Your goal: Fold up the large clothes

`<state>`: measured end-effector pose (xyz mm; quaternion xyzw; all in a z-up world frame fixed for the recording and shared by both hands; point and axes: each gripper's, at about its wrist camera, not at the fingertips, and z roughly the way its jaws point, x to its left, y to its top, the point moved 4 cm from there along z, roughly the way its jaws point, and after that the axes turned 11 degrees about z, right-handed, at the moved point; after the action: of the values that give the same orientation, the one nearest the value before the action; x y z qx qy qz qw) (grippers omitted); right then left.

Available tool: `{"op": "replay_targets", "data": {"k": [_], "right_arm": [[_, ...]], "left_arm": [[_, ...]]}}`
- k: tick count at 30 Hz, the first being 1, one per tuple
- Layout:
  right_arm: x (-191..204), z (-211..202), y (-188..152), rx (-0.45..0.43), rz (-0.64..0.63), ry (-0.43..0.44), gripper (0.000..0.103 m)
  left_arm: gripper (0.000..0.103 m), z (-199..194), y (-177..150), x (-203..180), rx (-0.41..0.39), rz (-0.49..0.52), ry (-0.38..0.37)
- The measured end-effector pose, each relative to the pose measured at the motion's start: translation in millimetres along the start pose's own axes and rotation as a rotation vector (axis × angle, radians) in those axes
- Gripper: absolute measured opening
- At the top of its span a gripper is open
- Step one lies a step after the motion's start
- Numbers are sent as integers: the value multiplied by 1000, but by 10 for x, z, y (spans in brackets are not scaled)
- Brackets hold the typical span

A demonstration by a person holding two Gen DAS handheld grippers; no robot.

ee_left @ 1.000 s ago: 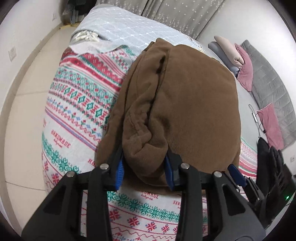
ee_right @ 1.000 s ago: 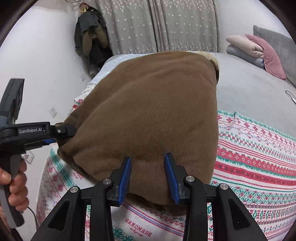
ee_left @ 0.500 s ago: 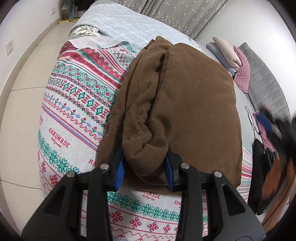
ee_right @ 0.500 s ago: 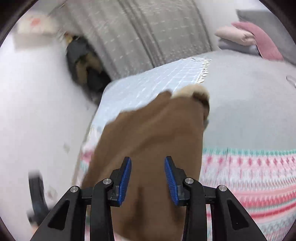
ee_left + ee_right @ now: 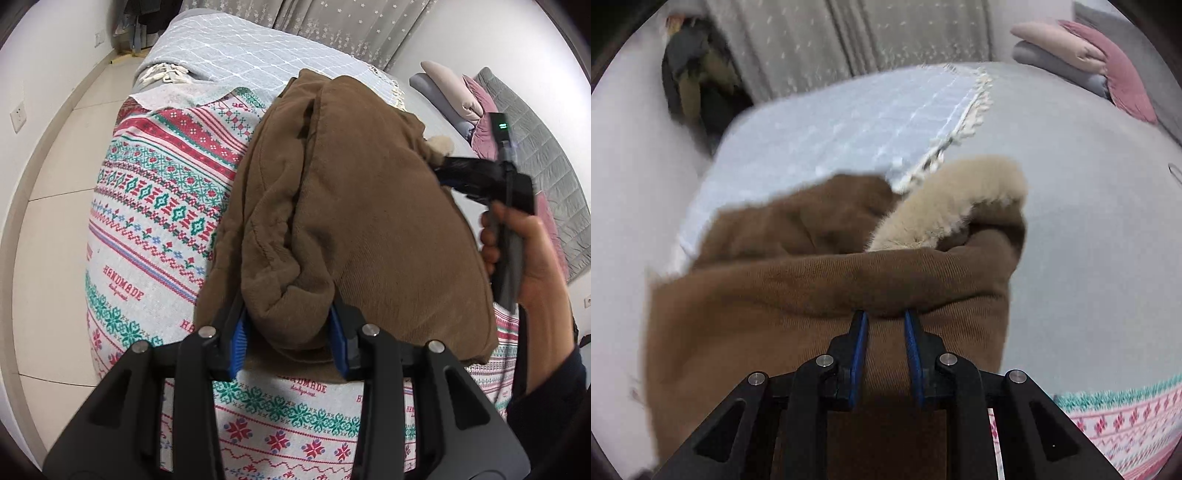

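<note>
A brown corduroy jacket (image 5: 369,221) lies folded on the patterned blanket (image 5: 155,206) over the bed. My left gripper (image 5: 288,325) is shut on the thick rolled fold at the jacket's near edge. My right gripper (image 5: 886,321), held in a hand (image 5: 524,254), sits at the jacket's far end by the cream fur collar (image 5: 953,199). Its jaws are closing around the folded brown edge (image 5: 820,273), with fabric between the blue pads (image 5: 858,347). The left wrist view shows the right gripper (image 5: 443,173) reaching in from the right.
A light blue fringed throw (image 5: 236,48) and grey sheet (image 5: 1089,221) cover the far bed. Folded pillows (image 5: 454,96) and a grey quilt (image 5: 535,155) lie at the right. The tiled floor (image 5: 48,192) runs along the left; curtains (image 5: 849,33) and hanging clothes (image 5: 698,77) stand behind.
My right gripper left the jacket's near edge, swept to the far end by the fur collar, and its jaws have narrowed. The left gripper kept its hold.
</note>
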<state>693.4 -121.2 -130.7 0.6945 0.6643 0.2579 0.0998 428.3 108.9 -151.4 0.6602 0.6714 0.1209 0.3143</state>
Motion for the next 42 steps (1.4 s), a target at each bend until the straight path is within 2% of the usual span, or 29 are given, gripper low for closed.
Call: {"op": "replay_targets", "data": {"k": [4, 7, 9, 10, 13, 16, 18, 21, 23, 27, 31, 34, 35, 36, 37, 38, 39, 42], "right_arm": [[45, 40, 3, 17, -35, -55, 21], [194, -94, 48, -11, -79, -119, 22], [349, -279, 90, -49, -71, -40, 22], [469, -369, 95, -67, -58, 39, 22], [823, -391, 34, -72, -118, 99, 22], [1254, -163, -82, -50, -255, 42, 22], [1381, -18, -110, -33, -267, 24, 22], [1466, 215, -159, -18, -286, -33, 22], [1510, 377, -209, 1, -332, -103, 22], [1561, 493, -259, -24, -379, -192, 21], [1545, 480, -270, -40, -368, -196, 21], [1518, 335, -232, -48, -350, -158, 21], [1508, 282, -203, -48, -330, -134, 25], [1470, 194, -189, -46, -301, -99, 33], [1386, 41, -166, -48, -260, -37, 40], [1328, -60, -157, -56, -235, 3, 58], [1228, -220, -153, -77, -206, 46, 68], [895, -607, -209, -126, -145, 107, 70]], "left_arm": [[41, 10, 0, 16, 1, 4, -9], [41, 6, -9, 32, 3, 7, -22], [42, 2, -7, 48, 4, 2, -34], [42, 1, -6, 54, 5, 0, -38], [42, 10, 4, 65, 5, 3, -38], [42, 11, 6, 71, 5, 2, -41], [42, 13, 9, 81, 6, -1, -42], [42, 14, 20, 85, 5, 2, -39], [42, 19, 32, 96, 5, 3, -38], [43, 27, 46, 122, 6, -11, -45], [47, 22, 48, 149, 10, -18, -62], [52, -14, 43, 189, 13, -44, -97], [61, -50, 49, 206, 11, -45, -99], [66, -93, 56, 229, 6, -39, -77], [76, -129, 58, 250, -1, -32, -56], [77, -159, 61, 266, -7, -26, -48], [77, -193, 64, 280, -13, -26, -54], [77, -262, 56, 322, -9, -65, -91]]}}
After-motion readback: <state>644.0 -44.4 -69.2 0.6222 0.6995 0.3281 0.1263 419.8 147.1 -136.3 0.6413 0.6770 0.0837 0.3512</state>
